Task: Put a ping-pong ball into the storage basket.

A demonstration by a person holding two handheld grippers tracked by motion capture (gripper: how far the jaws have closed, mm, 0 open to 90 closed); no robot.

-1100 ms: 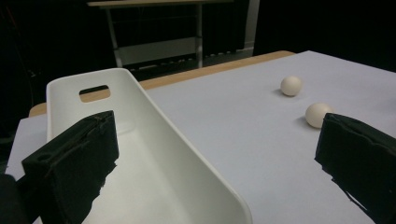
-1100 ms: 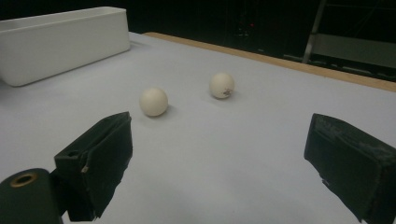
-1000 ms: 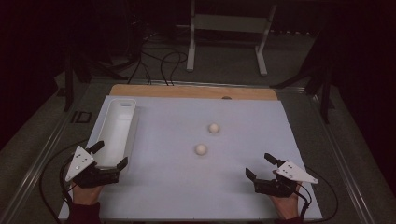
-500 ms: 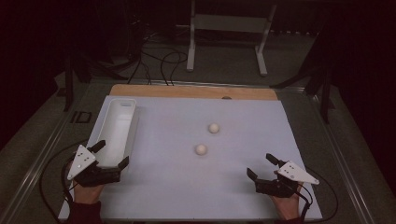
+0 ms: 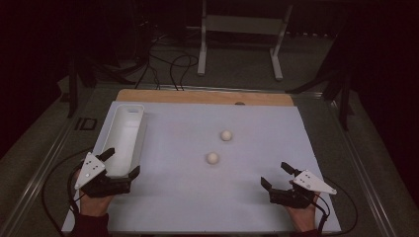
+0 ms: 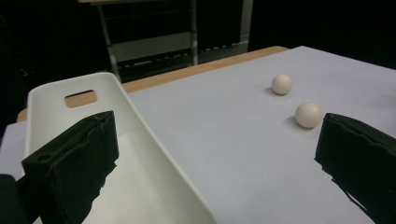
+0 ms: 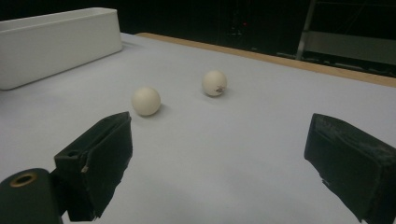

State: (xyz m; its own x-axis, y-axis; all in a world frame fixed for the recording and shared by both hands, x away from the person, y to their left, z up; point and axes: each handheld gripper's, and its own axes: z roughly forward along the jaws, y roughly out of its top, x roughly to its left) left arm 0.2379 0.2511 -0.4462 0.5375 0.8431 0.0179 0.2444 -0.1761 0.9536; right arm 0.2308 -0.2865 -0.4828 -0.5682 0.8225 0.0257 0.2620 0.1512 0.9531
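Observation:
Two cream balls lie near the middle of the pale blue table top (image 5: pixel 188 197): the nearer ball (image 5: pixel 212 158) (image 6: pixel 308 115) (image 7: pixel 145 101) and the farther ball (image 5: pixel 226 135) (image 6: pixel 282 84) (image 7: pixel 214 83). A long white bin (image 5: pixel 124 136) (image 6: pixel 154 172) (image 7: pixel 56 39) lies along the left side. My left gripper (image 5: pixel 121 162) (image 6: pixel 219 163) is open at the bin's near end, one jaw over the bin. At the front right my right gripper (image 5: pixel 276 174) (image 7: pixel 224 163) is open, low over the table, facing the balls. Nothing is between either pair of jaws.
A wooden strip (image 5: pixel 197 97) edges the table's far side. Beyond it on the dark floor stand a metal frame (image 5: pixel 237 29) and loose cables (image 5: pixel 168 64). Cables trail from both grippers off the near corners.
Both grippers have drifted slightly toward the near edge; jaws stay open. The balls and the bin have not moved.

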